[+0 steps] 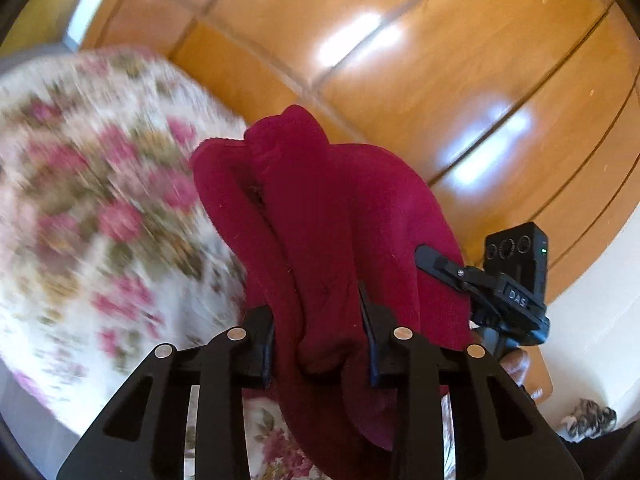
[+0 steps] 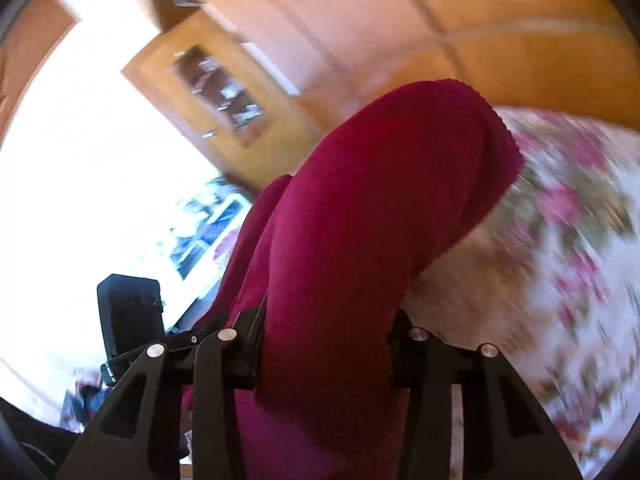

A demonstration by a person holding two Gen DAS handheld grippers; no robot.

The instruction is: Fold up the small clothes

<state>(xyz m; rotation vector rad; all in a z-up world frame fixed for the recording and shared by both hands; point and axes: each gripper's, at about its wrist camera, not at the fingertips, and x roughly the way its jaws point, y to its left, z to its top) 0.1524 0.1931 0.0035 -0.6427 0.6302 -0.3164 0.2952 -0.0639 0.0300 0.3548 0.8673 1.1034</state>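
Observation:
A dark red knitted garment (image 1: pixel 320 208) is bunched between the fingers of my left gripper (image 1: pixel 320 332), which is shut on it and holds it up above the flowered bedspread (image 1: pixel 88 200). My right gripper (image 2: pixel 326 344) is shut on another part of the same red garment (image 2: pixel 380 208), which fills the middle of the right wrist view. The right gripper also shows in the left wrist view (image 1: pixel 508 284), pressed against the garment's right side. The left gripper's body shows in the right wrist view (image 2: pixel 132 316) at lower left.
A glossy wooden wardrobe (image 1: pixel 400 60) rises behind the bed. In the right wrist view a wooden cabinet with a glass door (image 2: pixel 216 92) stands by a bright white wall, with a picture (image 2: pixel 204 228) below it. The bedspread (image 2: pixel 560 260) is blurred.

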